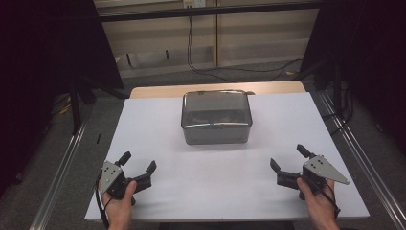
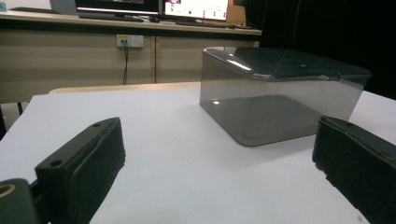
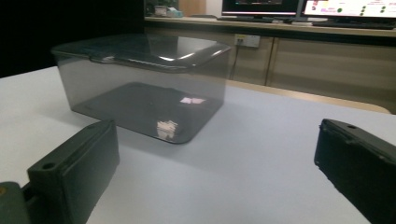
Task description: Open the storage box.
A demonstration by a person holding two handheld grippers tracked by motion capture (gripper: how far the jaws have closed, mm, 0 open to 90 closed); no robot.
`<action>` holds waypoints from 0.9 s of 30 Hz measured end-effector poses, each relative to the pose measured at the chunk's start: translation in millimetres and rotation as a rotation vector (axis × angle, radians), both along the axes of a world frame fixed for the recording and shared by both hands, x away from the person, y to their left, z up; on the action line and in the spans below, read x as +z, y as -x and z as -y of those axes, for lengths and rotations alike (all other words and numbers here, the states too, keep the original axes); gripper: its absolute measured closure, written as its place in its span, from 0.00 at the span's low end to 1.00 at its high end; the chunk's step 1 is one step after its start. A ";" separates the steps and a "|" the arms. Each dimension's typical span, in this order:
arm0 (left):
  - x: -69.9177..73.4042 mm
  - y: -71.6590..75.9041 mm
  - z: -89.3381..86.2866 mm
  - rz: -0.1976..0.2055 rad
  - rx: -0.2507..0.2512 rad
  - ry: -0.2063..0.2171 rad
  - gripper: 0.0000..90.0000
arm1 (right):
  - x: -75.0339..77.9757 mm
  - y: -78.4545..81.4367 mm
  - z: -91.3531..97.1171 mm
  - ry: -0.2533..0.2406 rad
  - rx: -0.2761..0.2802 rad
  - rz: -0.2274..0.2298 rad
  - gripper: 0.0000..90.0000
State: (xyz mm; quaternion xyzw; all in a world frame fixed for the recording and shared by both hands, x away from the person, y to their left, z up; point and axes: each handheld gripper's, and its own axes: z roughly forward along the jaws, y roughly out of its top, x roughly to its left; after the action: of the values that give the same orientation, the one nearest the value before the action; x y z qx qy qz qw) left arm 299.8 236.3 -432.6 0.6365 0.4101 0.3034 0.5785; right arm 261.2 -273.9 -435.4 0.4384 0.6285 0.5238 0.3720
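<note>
Both grippers, left [image 1: 140, 163] and right [image 1: 288, 157], fingers spread wide, hold nothing near the lidded box [image 1: 216, 117].

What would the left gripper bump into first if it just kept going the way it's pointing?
Probably the smoky lidded box, near its left corner; the left gripper, open, has bare white table ahead until then.

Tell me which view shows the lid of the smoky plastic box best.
The high view: it looks down on the whole lid, all four rounded edges in sight. The left gripper view and the right gripper view catch it from low down, foreshortened, each showing mainly one rim.
</note>
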 end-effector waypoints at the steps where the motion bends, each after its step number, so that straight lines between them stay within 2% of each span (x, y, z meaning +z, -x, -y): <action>1: 0.0 0.0 0.0 0.000 0.000 0.000 0.03 | 0.3 -1.4 -2.0 -0.006 0.007 -0.004 0.00; 4: 0.2 0.2 -0.2 -0.003 0.005 -0.005 0.03 | 0.4 -6.9 -10.2 -0.022 0.034 -0.017 0.00; 5: 0.2 0.5 0.1 -0.001 0.016 -0.009 0.03 | 0.4 -6.9 -10.2 -0.022 0.034 -0.017 0.00; 6: 0.2 0.9 -0.6 -0.002 0.019 -0.009 0.03 | 0.8 -10.5 -17.6 -0.006 0.057 -0.018 0.00; 11: -0.3 0.8 -0.6 -0.006 0.013 -0.005 0.03 | 1.6 -15.7 -31.7 -0.007 0.102 -0.027 0.00; 18: 0.0 1.4 0.6 -0.004 0.006 -0.011 0.03 | 6.2 -27.2 -52.1 0.012 0.166 -0.010 0.00; 27: -0.2 1.6 -0.4 -0.006 0.008 -0.016 0.03 | 14.5 -42.9 -67.6 0.030 0.198 0.019 0.00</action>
State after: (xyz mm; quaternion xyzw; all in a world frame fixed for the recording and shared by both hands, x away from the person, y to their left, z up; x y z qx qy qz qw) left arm 298.2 236.8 -432.8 0.6404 0.4121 0.3071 0.5708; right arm 304.1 -206.3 -420.9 0.3636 0.6730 0.5527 0.3308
